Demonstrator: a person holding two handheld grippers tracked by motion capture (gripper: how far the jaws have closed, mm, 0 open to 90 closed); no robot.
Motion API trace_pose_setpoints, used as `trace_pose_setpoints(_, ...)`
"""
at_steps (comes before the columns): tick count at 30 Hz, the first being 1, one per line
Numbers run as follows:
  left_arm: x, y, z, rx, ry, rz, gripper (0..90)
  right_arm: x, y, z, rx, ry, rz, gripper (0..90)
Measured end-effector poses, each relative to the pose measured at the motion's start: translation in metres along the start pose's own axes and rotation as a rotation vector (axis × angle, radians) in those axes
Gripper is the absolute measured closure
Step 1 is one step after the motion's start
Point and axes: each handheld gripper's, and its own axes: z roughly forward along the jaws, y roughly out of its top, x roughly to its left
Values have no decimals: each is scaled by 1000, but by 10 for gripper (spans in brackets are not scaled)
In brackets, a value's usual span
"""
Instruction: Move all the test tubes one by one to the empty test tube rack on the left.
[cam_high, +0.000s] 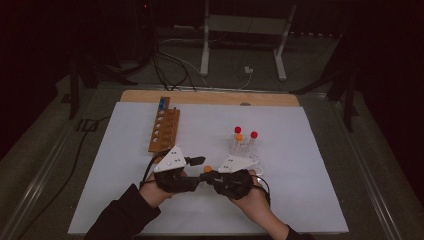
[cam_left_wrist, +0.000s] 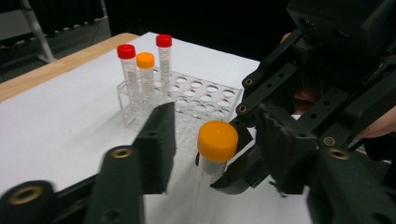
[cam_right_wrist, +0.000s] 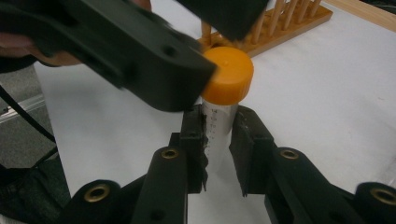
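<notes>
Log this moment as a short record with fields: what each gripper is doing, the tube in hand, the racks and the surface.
right gripper: shut on the orange-capped tube's clear body, below the cap
left gripper: jaws either side of the orange cap, not clearly pressing on it
orange-capped tube: upright, above the white sheet
clear rack: two red-capped tubes and one orange-capped tube standing in it
wooden rack: one blue-capped tube at its far end
white sheet: covers the tabletop

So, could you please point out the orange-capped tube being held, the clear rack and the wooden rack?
orange-capped tube (cam_right_wrist: 227, 74), right gripper view, on its cap.
clear rack (cam_left_wrist: 205, 95), left gripper view, on its holed top plate.
wooden rack (cam_high: 164, 131), high view, on its top face.
</notes>
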Motion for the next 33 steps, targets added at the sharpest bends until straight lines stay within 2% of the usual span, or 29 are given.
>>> trace_pose_setpoints(3,1,-1,3,12,5,9,596,0,0,0,2,1,-1,755)
trace_pose_setpoints(8,1,-2,4,21,-11,28,701,0,0,-1,-1,-1,1,755)
trace_pose_setpoints(14,1,-1,5,24,-1,37,718,-2,0,0,-3,3,9,754)
trace_pose_setpoints(18,3,0,3,16,-9,29,720,-2,0,-1,-17,11,15,745)
trace_pose_setpoints(19,4,1,2,17,-2,32,720,-3,0,-1,-23,13,17,731)
trace_pose_setpoints(22,8,3,-1,11,23,38,721,-3,0,-2,-24,10,12,611)
trace_pose_setpoints(27,20,9,-11,-5,67,35,721,-7,0,-8,-59,2,27,464)
trace_pose_setpoints(33,41,17,-29,-21,141,17,720,-12,1,-16,-110,8,62,300)
